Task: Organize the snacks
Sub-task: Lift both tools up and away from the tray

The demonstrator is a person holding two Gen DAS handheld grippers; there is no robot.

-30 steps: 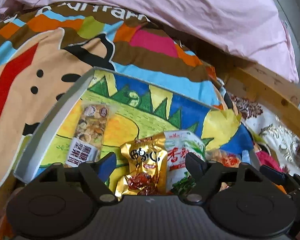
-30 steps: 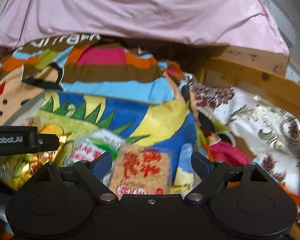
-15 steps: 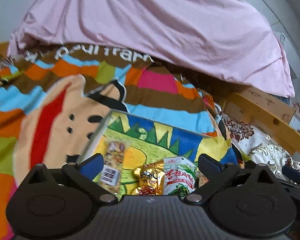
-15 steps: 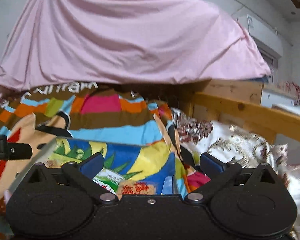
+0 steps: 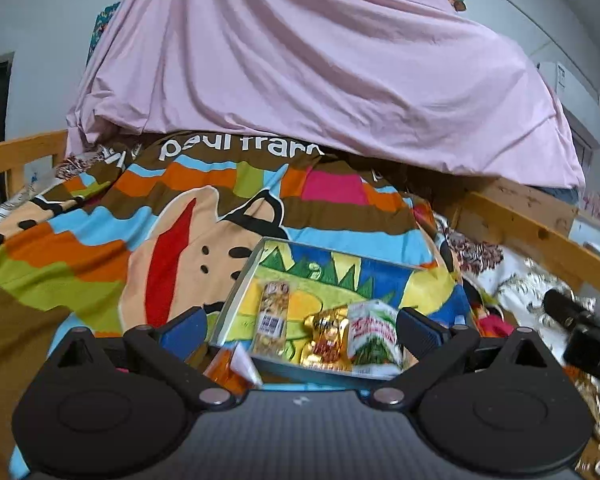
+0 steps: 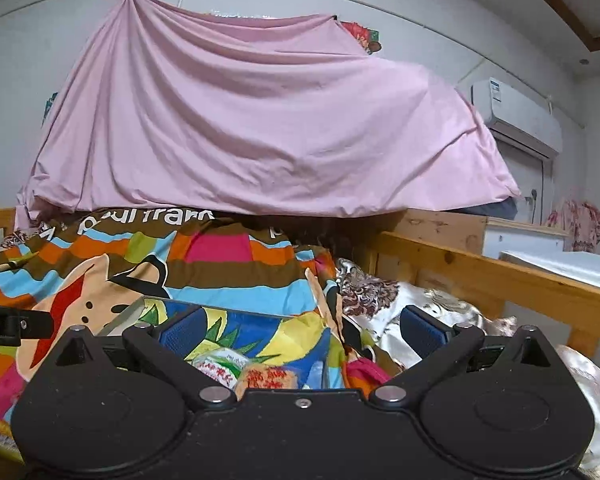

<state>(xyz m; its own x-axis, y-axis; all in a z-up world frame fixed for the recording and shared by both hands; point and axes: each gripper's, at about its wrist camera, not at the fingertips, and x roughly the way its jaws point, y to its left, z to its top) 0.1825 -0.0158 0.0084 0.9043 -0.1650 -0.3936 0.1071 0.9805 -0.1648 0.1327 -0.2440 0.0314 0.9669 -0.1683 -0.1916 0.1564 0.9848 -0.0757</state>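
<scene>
A shallow tray with a bright cartoon picture (image 5: pixel 340 268) lies on the striped bedspread. In it lie a long clear nut bar (image 5: pixel 273 322), a gold snack packet (image 5: pixel 327 336) and a white-green packet (image 5: pixel 374 334). My left gripper (image 5: pixel 300 330) is open and empty, raised behind and above the tray. In the right wrist view the tray (image 6: pixel 240 322) shows below, with the white-green packet (image 6: pixel 220 366) and an orange cracker packet (image 6: pixel 270 378). My right gripper (image 6: pixel 302 330) is open and empty, held above the tray's right end.
An orange packet (image 5: pixel 226 372) lies on the bedspread in front of the tray's left corner. A pink sheet (image 6: pixel 260 120) hangs behind the bed. A wooden bed rail (image 6: pixel 500 280) runs along the right. A patterned satin quilt (image 6: pixel 400 300) lies right of the tray.
Both grippers have pulled back and lifted away from the tray, tilting up. The snacks now look smaller and lower in both views. Both stay open.
</scene>
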